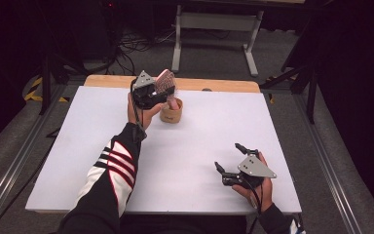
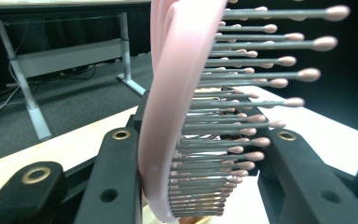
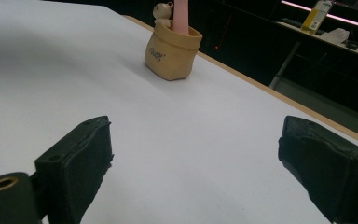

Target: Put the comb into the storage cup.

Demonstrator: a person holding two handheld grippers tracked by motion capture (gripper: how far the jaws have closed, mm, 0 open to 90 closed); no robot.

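High view is showing the left gripper (image 1: 161,88) hanging over the far part of the white tabletop (image 1: 190,146), clamping the head of a pink hairbrush (image 1: 166,83). The brush's handle is pointing down into a small tan cup (image 1: 171,115) that is standing near the tabletop's far edge. The person's left forearm, in a black sleeve (image 1: 108,180) with red and white stripes, is reaching in from the bottom toward that cup.

From the left gripper view, the two black jaws are pressing on the hairbrush (image 2: 177,116): one is lying against the smooth pink back, the other against the tips of the grey bristles with their pink ball ends. The brush head is rising upright between them.

The right gripper (image 1: 233,163) is resting on the near right part of the tabletop, well apart from the cup, with its jaws spread wide and nothing between them. In the right gripper view, its jaws are standing far apart over bare white surface, and farther off the tan cup (image 3: 172,51) is sitting with the pink handle (image 3: 181,16) sticking up out of it. A little bear figure (image 3: 162,13) is perching at the cup's rim, just beside the handle.
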